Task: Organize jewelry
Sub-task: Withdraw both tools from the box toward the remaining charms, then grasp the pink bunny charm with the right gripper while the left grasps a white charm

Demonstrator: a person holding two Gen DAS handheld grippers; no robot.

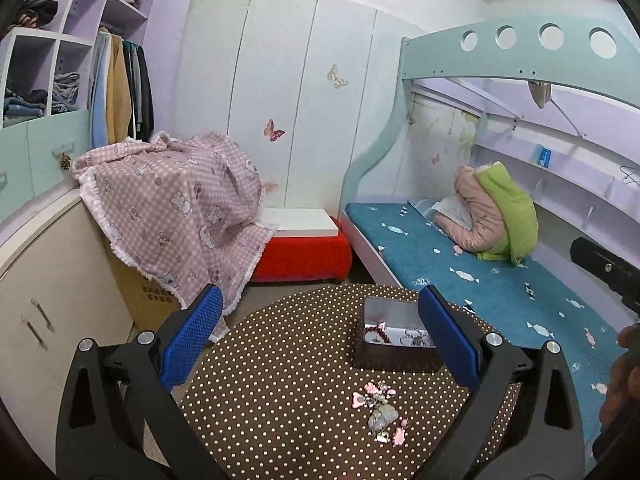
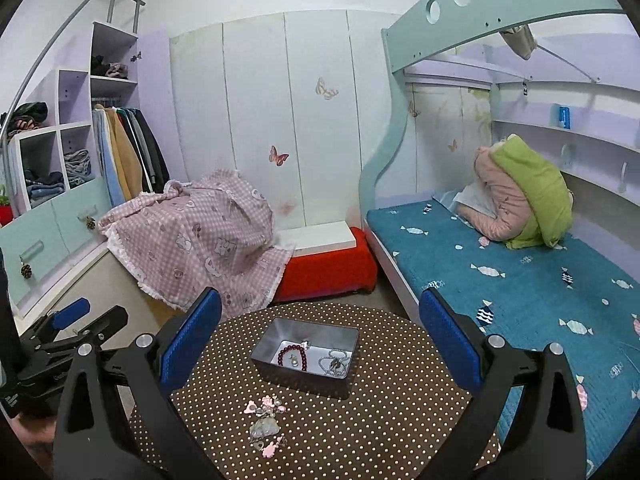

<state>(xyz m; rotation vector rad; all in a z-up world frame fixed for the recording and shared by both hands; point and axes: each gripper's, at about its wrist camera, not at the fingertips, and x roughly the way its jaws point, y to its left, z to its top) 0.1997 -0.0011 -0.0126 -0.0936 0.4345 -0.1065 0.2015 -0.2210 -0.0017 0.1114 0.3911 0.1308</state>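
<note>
Left gripper [image 1: 320,344]: hovering released, framing pink charm bracelet [image 1: 380,408].
Right gripper [image 2: 320,344]: hovering released, empty.
Rectangular grey metal tin [image 2: 306,378]: sitting far, collecting sorted jewelry.

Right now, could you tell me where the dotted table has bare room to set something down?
The polka-dot table is bare to the right of the tin box and pink jewelry cluster, and along its left edge. The strip between box and cluster is narrow. Inside the box, a red bead bracelet and silver chains crowd the floor.
</note>
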